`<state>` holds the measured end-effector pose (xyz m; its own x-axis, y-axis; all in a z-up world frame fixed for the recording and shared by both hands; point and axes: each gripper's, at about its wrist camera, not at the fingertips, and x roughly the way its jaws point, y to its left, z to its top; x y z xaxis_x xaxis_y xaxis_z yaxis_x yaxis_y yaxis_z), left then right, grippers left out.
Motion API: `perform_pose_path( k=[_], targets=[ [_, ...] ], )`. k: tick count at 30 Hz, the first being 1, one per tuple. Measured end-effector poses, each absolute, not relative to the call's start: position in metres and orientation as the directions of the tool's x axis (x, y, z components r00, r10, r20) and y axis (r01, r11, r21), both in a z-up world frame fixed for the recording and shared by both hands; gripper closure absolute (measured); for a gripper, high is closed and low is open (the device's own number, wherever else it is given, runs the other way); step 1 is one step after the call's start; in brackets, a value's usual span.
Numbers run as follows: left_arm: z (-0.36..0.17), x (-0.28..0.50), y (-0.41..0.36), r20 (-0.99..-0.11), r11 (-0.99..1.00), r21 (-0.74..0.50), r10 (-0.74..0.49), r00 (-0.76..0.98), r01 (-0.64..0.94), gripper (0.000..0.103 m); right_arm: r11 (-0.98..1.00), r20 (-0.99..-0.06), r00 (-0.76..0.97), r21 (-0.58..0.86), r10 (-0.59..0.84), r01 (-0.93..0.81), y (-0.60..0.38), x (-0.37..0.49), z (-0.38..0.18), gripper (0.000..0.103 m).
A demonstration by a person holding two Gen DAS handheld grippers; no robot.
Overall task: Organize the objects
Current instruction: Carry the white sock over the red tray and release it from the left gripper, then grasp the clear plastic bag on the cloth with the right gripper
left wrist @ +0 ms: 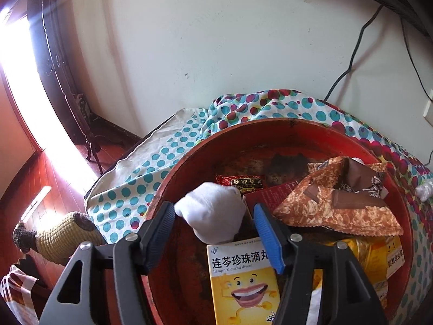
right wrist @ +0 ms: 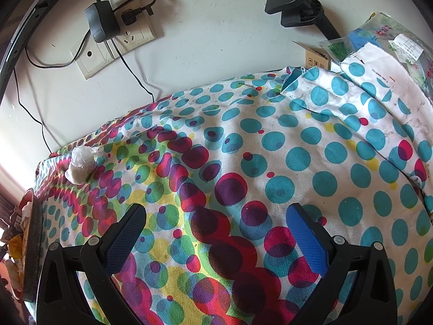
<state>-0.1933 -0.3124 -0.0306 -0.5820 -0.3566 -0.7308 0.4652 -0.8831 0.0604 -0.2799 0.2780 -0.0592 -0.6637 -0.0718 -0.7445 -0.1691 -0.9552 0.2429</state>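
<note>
In the left wrist view my left gripper (left wrist: 213, 216) is open over a round red tray (left wrist: 167, 181). A white rolled sock (left wrist: 213, 211) lies between its fingers in the tray, not pinched. A yellow medicine box (left wrist: 240, 276), a brown snack bag (left wrist: 335, 203), a red packet (left wrist: 240, 181) and a dark red box (left wrist: 268, 195) lie in the tray too. In the right wrist view my right gripper (right wrist: 216, 222) is open and empty above the dotted cloth (right wrist: 270, 162). A small clear-wrapped white bundle (right wrist: 79, 165) lies on the cloth at far left. The tray's rim (right wrist: 32, 243) shows at the left edge.
Wall sockets with plugs and cables (right wrist: 116, 35) are on the wall behind. A cardboard box (right wrist: 316, 59) and a plastic bag (right wrist: 392, 40) sit at back right, with a black clamp (right wrist: 295, 2) above. A knitted toy (left wrist: 62, 238) lies on the wood floor at left.
</note>
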Motion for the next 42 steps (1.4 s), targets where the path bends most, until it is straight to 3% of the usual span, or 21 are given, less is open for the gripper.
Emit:
perform_pose_path(
  k=[7,12,16,18,23,29,32,36,41,42],
  targets=[
    [-0.015,-0.171,-0.275,-0.71,-0.916,0.049,-0.313,-0.631,0.399,0.035,-0.983,-0.788,-0.614,0.083,0.036,-0.164,0.252,-0.283,-0.058,0.0],
    [-0.011,-0.15,-0.247,-0.709,-0.935,0.046,-0.279,-0.648,0.352,0.035,-0.997,-0.763,-0.646,0.038,0.012,-0.064,0.199,-0.28,-0.041,0.0],
    [-0.01,-0.12,-0.231,-0.702,-0.935,-0.048,-0.218,-0.678,0.35,0.035,-1.0,-0.755,-0.656,-0.009,-0.012,0.029,0.145,-0.295,-0.029,0.0],
    [-0.011,-0.106,-0.221,-0.691,-0.932,-0.092,-0.194,-0.697,0.35,0.034,-0.999,-0.75,-0.661,-0.01,-0.026,0.049,0.123,-0.304,-0.025,0.0],
    [-0.012,-0.103,-0.186,-0.675,-0.964,-0.054,-0.157,-0.721,0.26,0.033,-0.999,-0.777,-0.628,0.018,-0.039,0.039,0.088,-0.338,-0.034,0.0],
    [-0.024,-0.106,-0.177,-0.698,-0.972,-0.091,-0.094,-0.71,0.218,0.033,-1.0,-0.79,-0.613,0.025,-0.019,-0.001,0.068,-0.373,-0.047,0.0],
    [-0.03,-0.108,-0.175,-0.706,-0.974,-0.087,-0.087,-0.703,0.207,0.033,-0.999,-0.808,-0.589,0.05,-0.029,-0.02,0.067,-0.387,-0.059,0.003],
    [-0.035,-0.111,-0.177,-0.716,-0.974,-0.097,-0.076,-0.694,0.206,0.033,-0.999,-0.8,-0.6,0.021,0.0,-0.028,0.065,-0.391,-0.065,0.022],
    [-0.038,-0.112,-0.177,-0.718,-0.974,-0.1,-0.072,-0.692,0.205,0.033,-0.999,-0.792,-0.61,0.028,-0.013,-0.015,0.066,-0.391,-0.065,0.027],
    [-0.039,-0.112,-0.176,-0.721,-0.974,-0.103,-0.068,-0.69,0.204,0.033,-0.999,-0.788,-0.615,0.03,-0.015,-0.015,0.066,-0.39,-0.064,0.035]
  ],
)
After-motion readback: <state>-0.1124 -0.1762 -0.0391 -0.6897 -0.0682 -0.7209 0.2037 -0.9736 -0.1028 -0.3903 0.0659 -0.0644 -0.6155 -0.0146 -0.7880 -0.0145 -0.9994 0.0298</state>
